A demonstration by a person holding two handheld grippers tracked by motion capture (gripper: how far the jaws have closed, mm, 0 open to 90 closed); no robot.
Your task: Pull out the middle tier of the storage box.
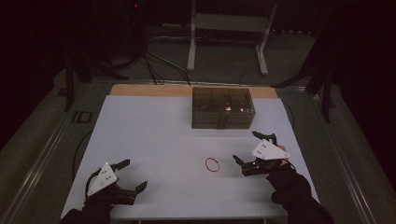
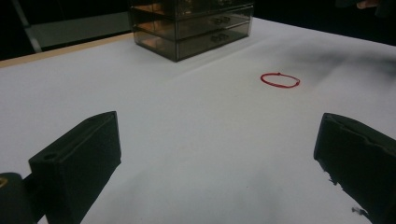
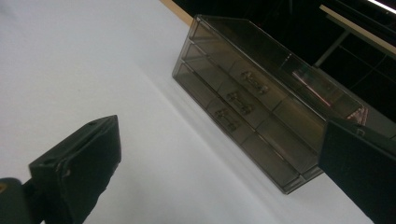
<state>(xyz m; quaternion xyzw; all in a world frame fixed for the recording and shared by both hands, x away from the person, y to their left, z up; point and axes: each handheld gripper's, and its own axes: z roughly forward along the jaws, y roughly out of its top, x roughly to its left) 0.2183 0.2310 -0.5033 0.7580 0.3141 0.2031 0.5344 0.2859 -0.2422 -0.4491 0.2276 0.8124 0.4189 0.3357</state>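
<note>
1. Nearest to you, your left claw [image 1: 132, 175] sat at the near left corner of the white tabletop [image 1: 154, 135], its jaws spread wide and holding nothing.
2. In the left gripper view, bare tabletop lay between those jaws, and the red band [image 2: 280, 80] lay flat farther ahead and toward the right jaw's side, well apart from the claw.
3. Your right claw [image 1: 248, 147] hovered at the near right of the tabletop, also spread wide and empty, one jaw tip toward the band and the other toward the box.
4. In the high view the red band [image 1: 213, 164] lay between your two claws, near the right one, just off its nearer jaw tip and not touching it.
5. Farther off, the smoky clear drawer box [image 1: 222, 108] stood at the far edge of the tabletop, well apart from the band.
6. In the right gripper view that drawer box [image 3: 261, 102] showed three stacked drawers with small handles, all pushed in.
</note>
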